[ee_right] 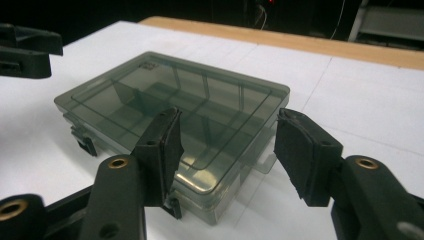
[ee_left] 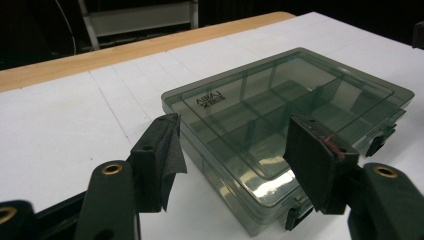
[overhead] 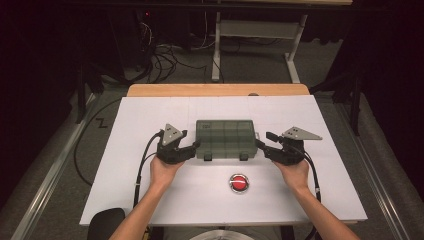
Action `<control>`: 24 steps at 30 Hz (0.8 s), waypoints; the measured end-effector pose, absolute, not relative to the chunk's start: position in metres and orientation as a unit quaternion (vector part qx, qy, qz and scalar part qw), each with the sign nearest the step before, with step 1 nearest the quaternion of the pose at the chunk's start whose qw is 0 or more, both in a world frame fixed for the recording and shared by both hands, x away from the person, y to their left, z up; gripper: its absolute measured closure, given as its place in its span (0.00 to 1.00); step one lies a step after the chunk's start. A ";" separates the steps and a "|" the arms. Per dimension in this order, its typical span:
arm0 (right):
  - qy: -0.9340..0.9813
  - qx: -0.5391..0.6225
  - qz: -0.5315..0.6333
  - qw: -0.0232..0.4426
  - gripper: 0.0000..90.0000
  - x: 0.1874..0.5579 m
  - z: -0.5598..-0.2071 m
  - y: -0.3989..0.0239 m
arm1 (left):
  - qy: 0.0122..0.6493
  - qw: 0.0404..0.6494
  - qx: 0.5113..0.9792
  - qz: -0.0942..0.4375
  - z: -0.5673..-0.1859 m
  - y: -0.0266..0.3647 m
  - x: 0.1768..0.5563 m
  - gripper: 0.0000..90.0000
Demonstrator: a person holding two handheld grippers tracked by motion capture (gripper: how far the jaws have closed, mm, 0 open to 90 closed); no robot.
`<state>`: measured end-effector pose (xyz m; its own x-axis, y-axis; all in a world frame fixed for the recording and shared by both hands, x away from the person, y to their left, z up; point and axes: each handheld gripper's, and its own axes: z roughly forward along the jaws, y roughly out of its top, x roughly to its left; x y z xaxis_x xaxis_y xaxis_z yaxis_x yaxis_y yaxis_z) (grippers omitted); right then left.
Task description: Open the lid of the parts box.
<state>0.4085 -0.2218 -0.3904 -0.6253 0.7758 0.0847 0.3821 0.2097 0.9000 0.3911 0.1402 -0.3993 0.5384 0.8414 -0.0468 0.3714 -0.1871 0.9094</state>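
left gripper [overhead: 192, 148]: jaws apart, straddling the near-left corner of the box; in the left gripper view the pads [ee_left: 165, 150] stand clear of the plastic, nothing clamped

right gripper [overhead: 261, 146]: jaws apart around the near-right corner, pads [ee_right: 300, 150] off the plastic, nothing held

organiser box [overhead: 226, 138]: smoky clear plastic, lid down, mid-table, between the 2 grippers; dividers show through the lid

latches [overhead: 207, 157]: 2 dark clasps on the near long side, both look fastened

step in hand: judged as bracing the box from both ends before working the clasps

doing it well: close both sides evenly so the box does not slide or twist; bite on the wall below the lid seam, not on the lid, or it will be pinned shut

red button [overhead: 239, 183]: near the box's front edge, just beside the right forearm's path; keep wrists off it

table [overhead: 150, 200]: white top, bare room left, right and behind the box

edges: wooden strip [overhead: 215, 90] at the far rim, well apart from the box; near rim close to the forearms
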 end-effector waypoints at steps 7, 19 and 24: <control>0.771 0.390 0.470 0.180 0.54 0.412 -0.385 -0.224 | 0.415 0.467 0.747 0.228 -0.394 0.142 0.392 0.45; 0.803 0.392 0.426 0.142 0.61 0.417 -0.378 -0.230 | 0.421 0.419 0.775 0.215 -0.384 0.148 0.392 0.48; 0.822 0.386 0.396 0.133 0.68 0.420 -0.375 -0.229 | 0.418 0.387 0.794 0.211 -0.380 0.148 0.392 0.51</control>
